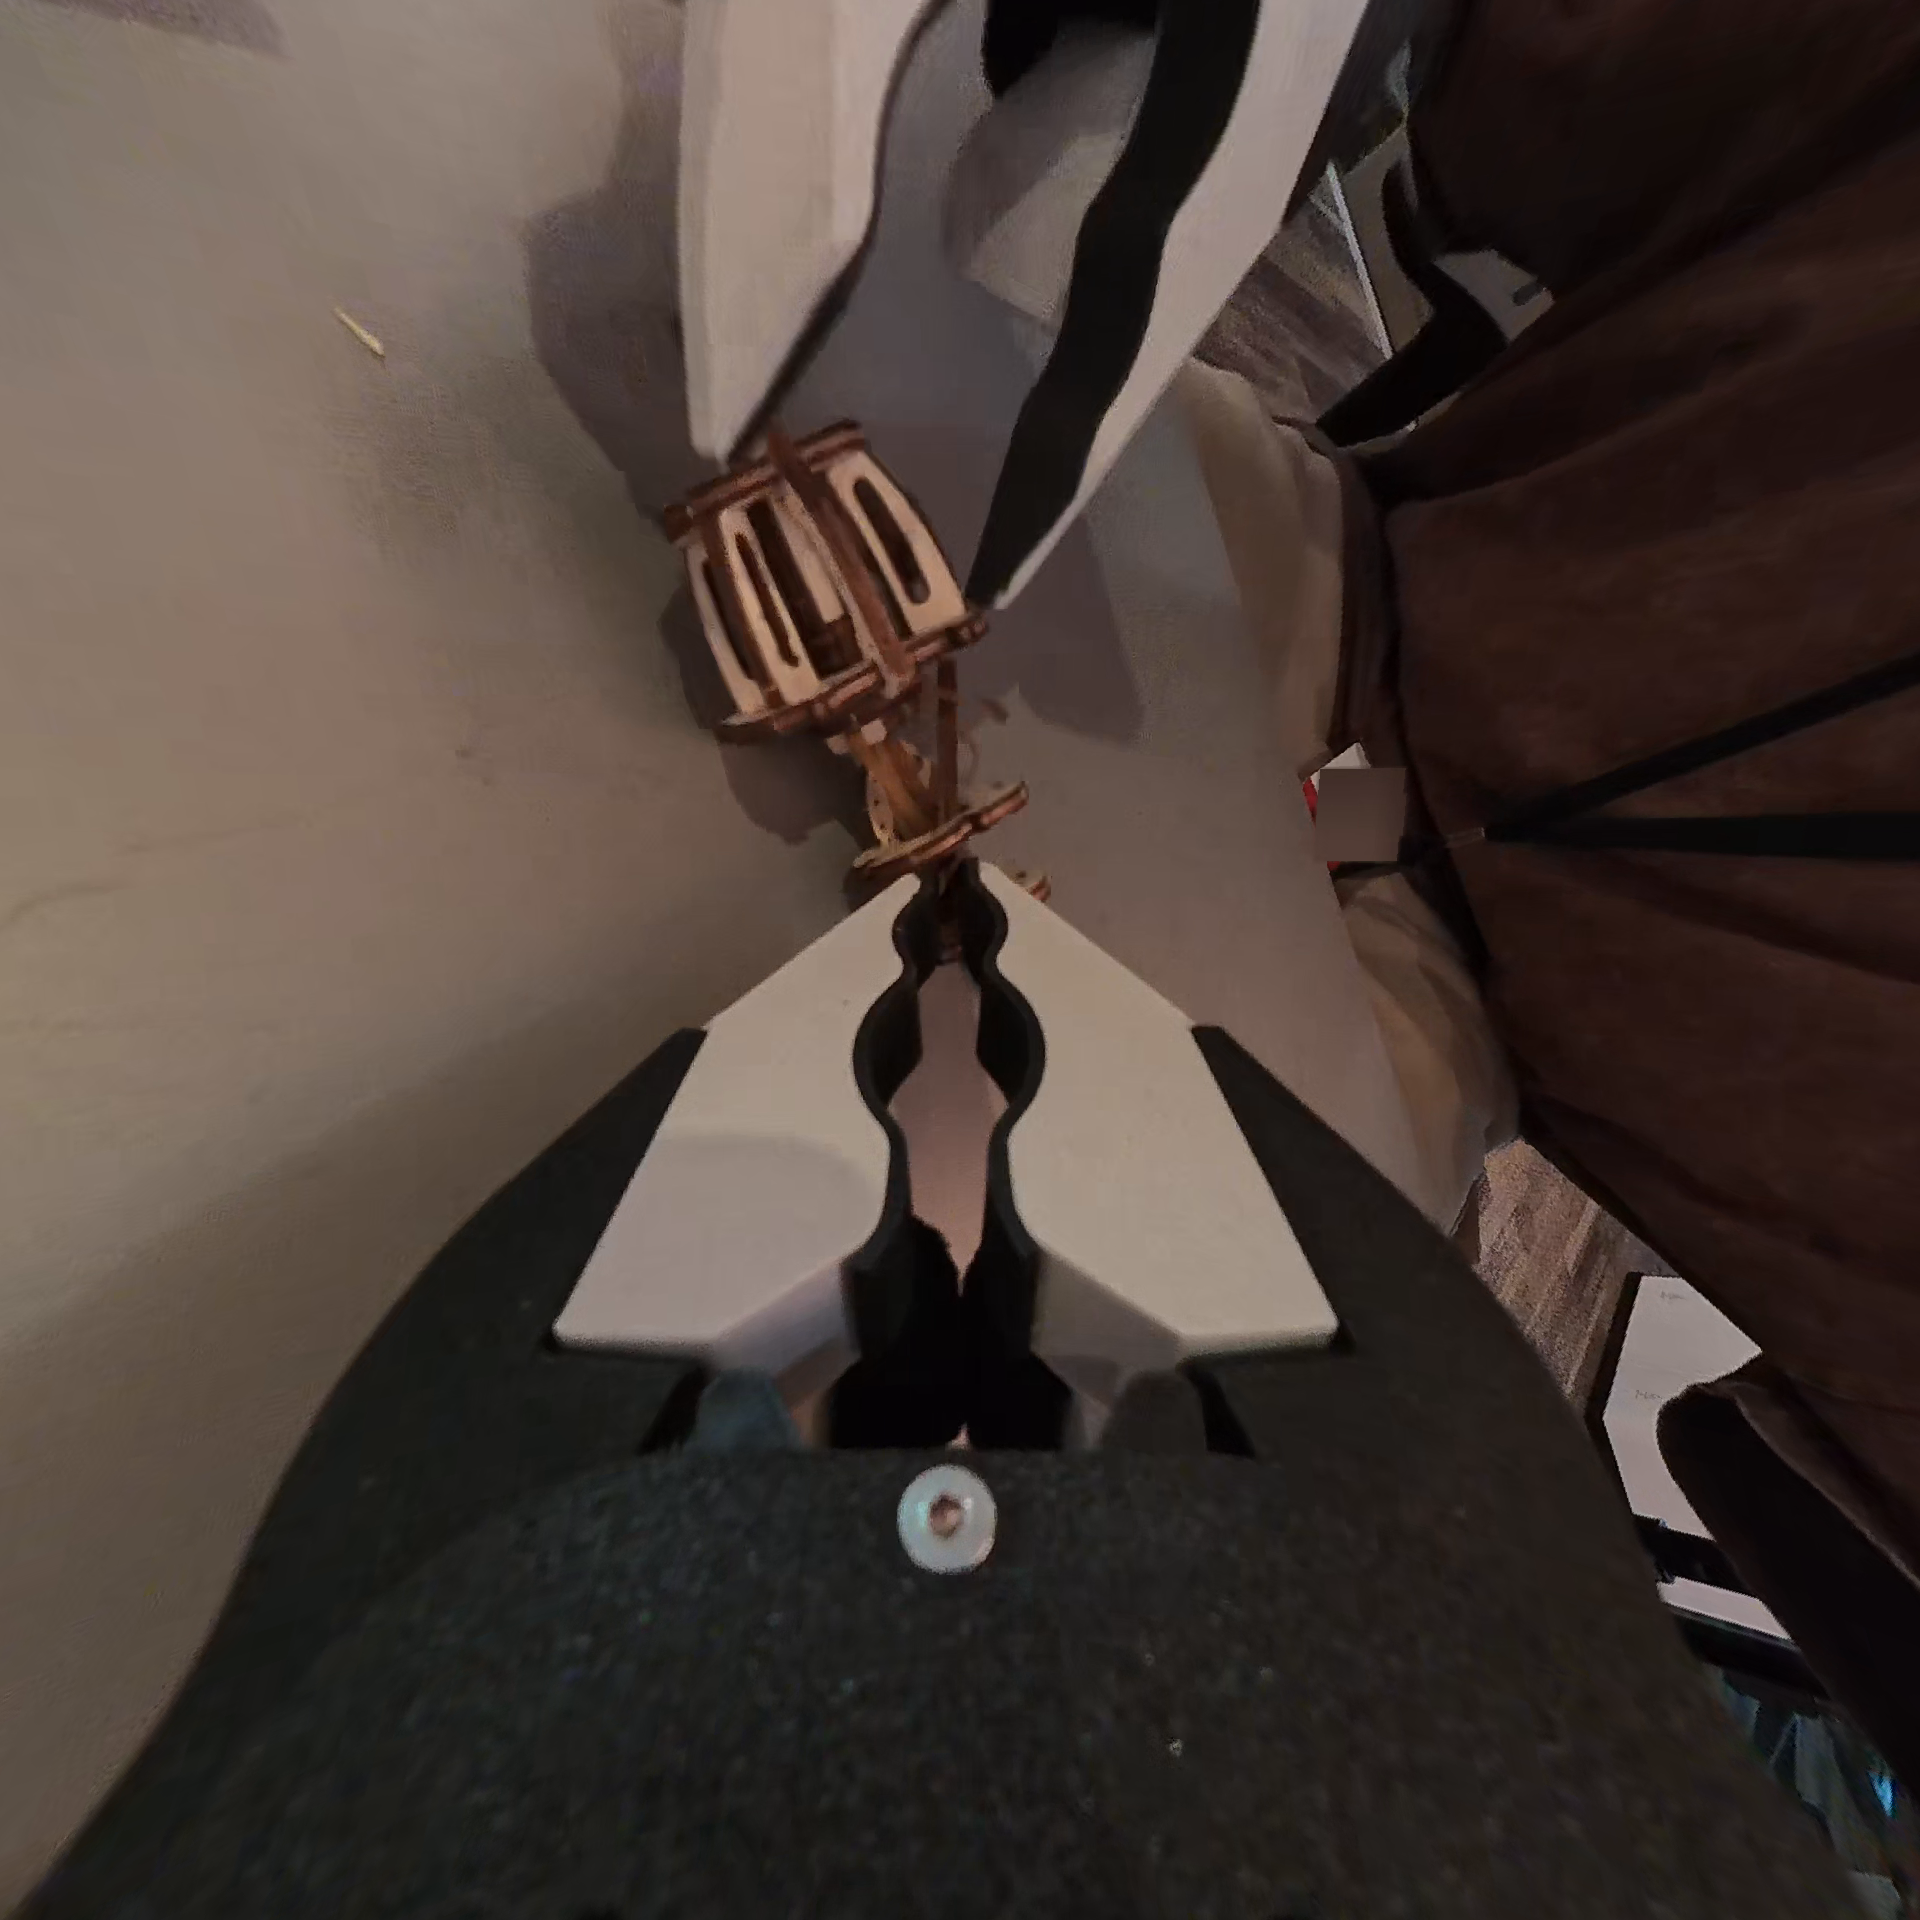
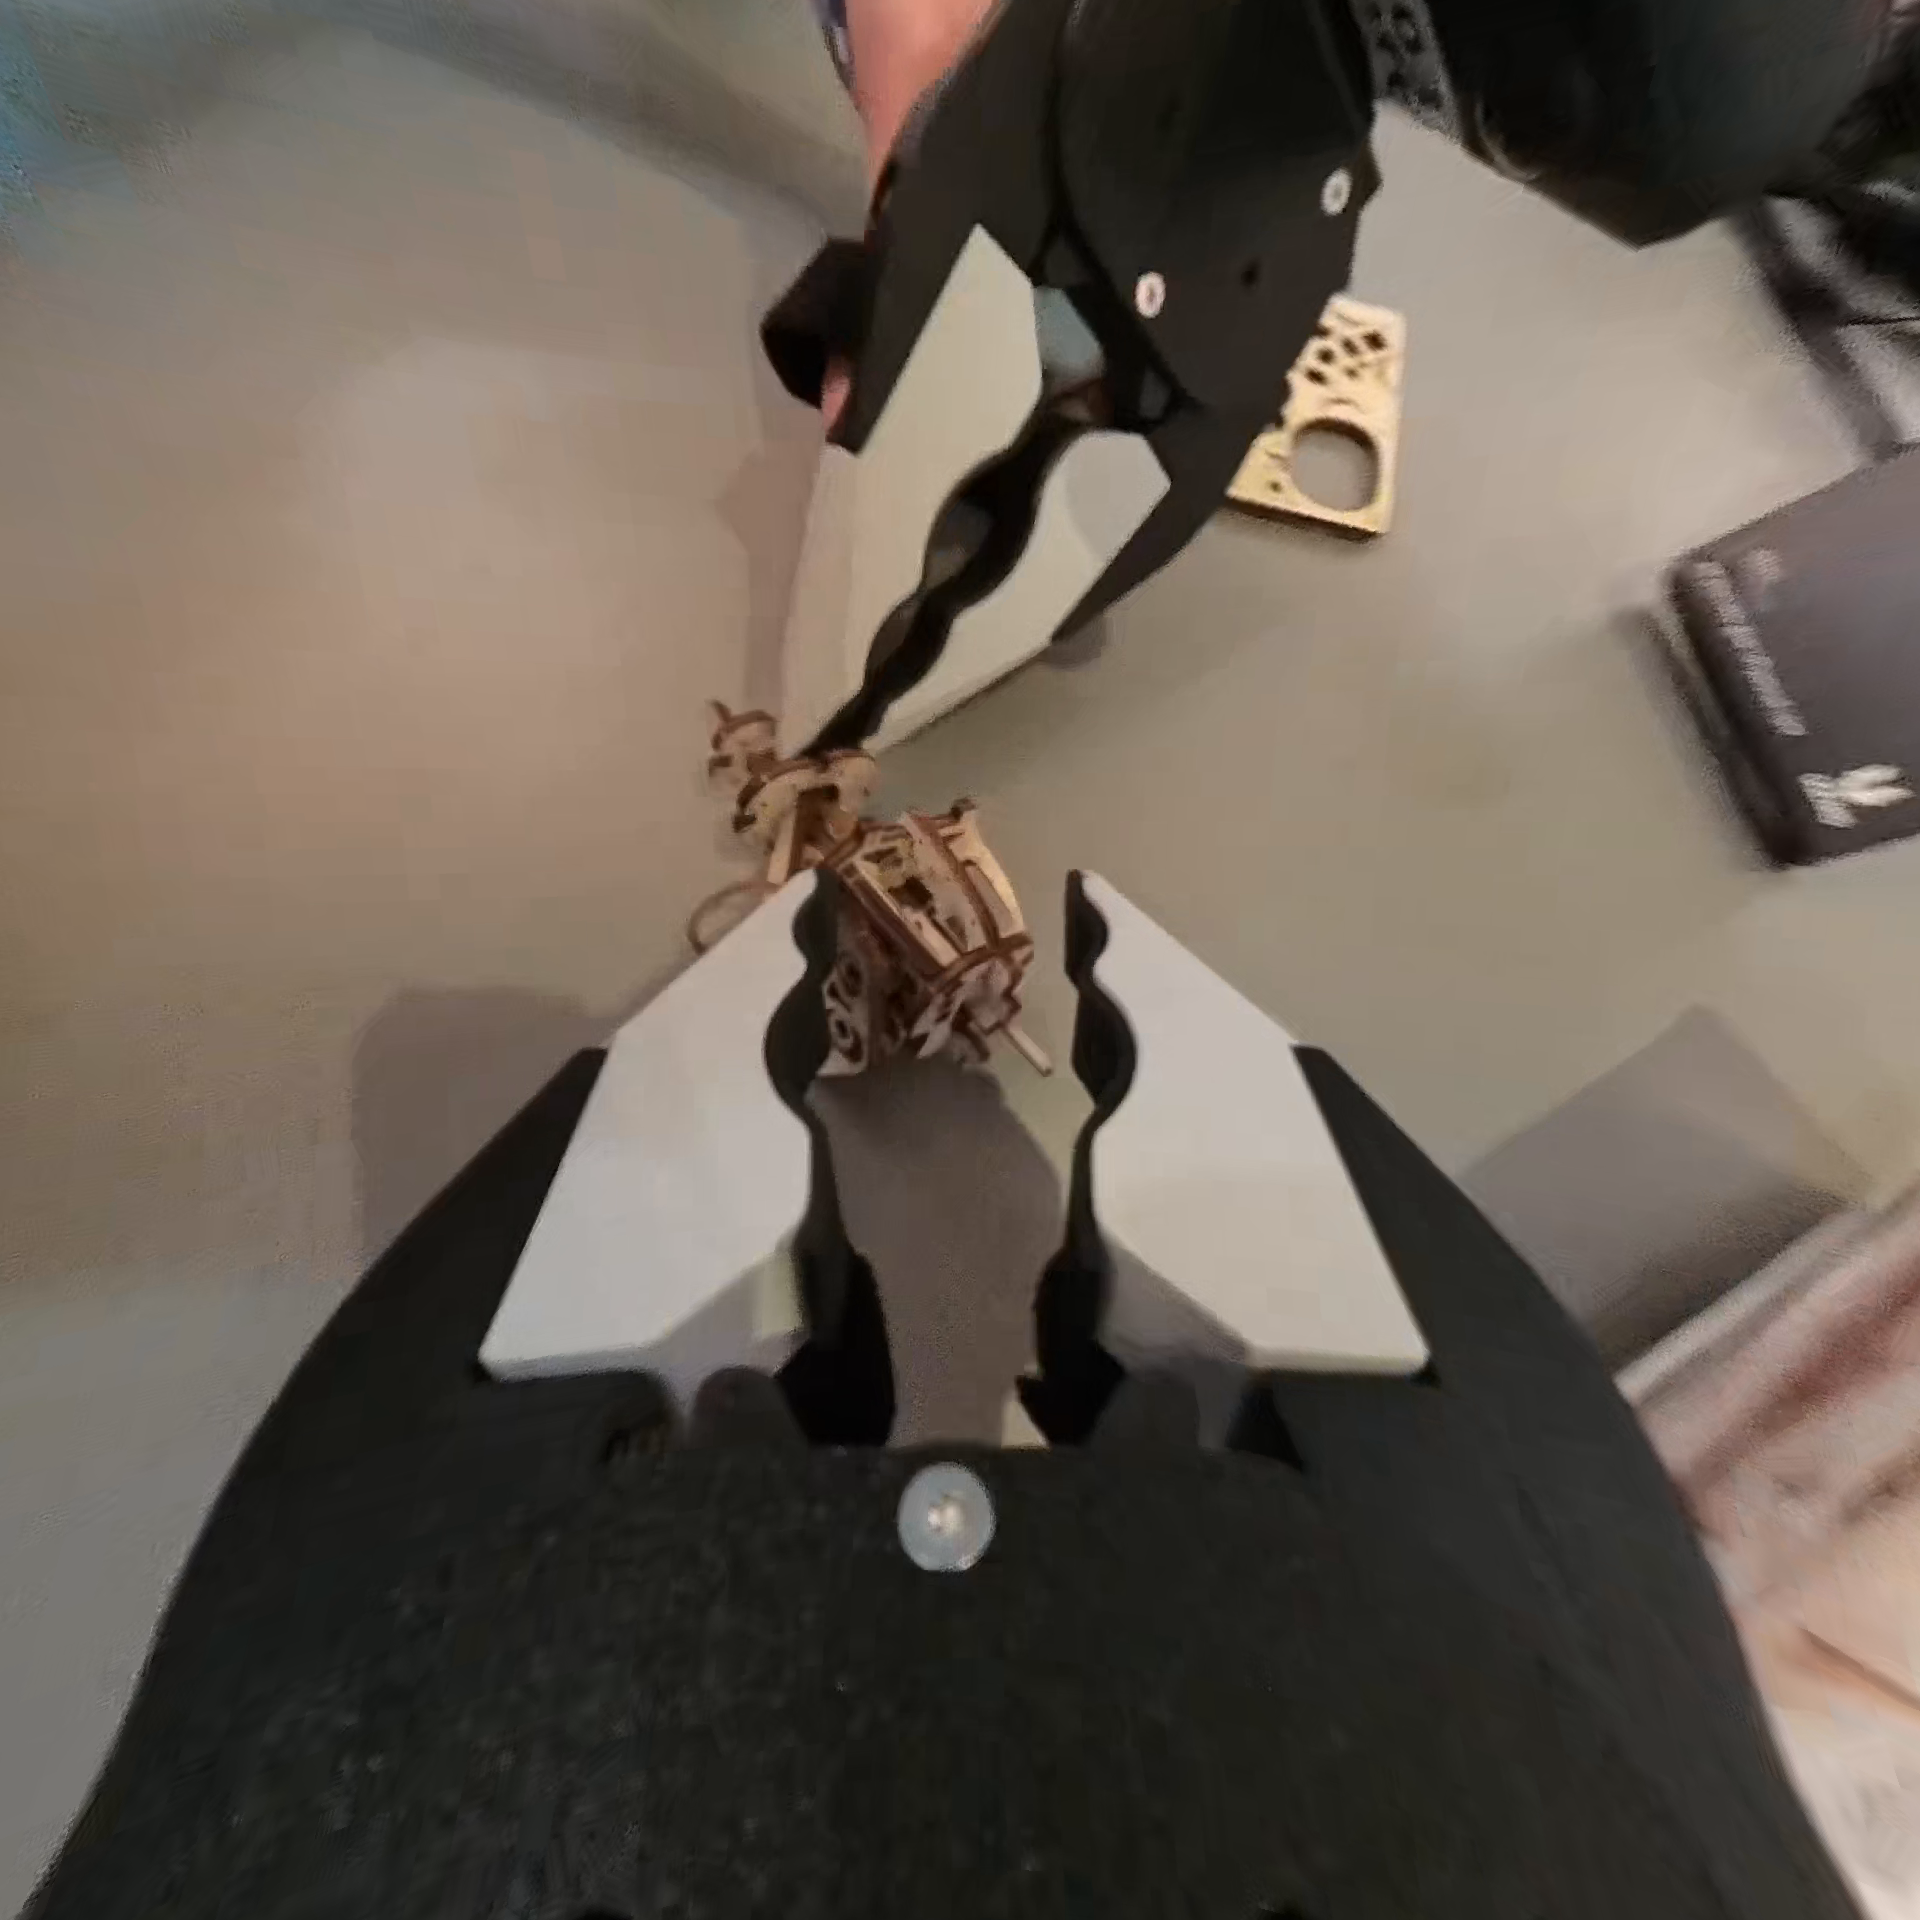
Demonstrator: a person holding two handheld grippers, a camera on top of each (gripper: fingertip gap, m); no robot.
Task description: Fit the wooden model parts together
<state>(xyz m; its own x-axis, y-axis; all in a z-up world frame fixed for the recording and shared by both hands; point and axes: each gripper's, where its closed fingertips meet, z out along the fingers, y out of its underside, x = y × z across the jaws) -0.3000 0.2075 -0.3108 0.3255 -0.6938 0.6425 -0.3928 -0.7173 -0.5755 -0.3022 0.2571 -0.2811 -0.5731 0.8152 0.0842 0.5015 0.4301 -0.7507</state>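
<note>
A small wooden model lies low over the grey table. Its barrel-shaped cage (image 1: 821,582) joins a thin stem with small discs (image 1: 940,821). My left gripper (image 1: 940,883) is shut on the stem end. In the right wrist view, the left gripper (image 2: 831,743) comes in from the top and pinches that same end. My right gripper (image 2: 943,894) is open, with the cage (image 2: 925,935) between its fingers. The cage sits close against the left finger, with a gap to the right one. In the left wrist view, the right gripper (image 1: 857,520) straddles the cage from above.
A flat wooden sheet with cut-out holes (image 2: 1320,416) lies on the table behind the left gripper. A black box (image 2: 1808,675) sits at the right. A thin wooden splinter (image 1: 358,332) lies on the table at the left. A person's brown clothing (image 1: 1662,623) fills the right side. Tip to tip, the grippers are about 6 centimetres apart.
</note>
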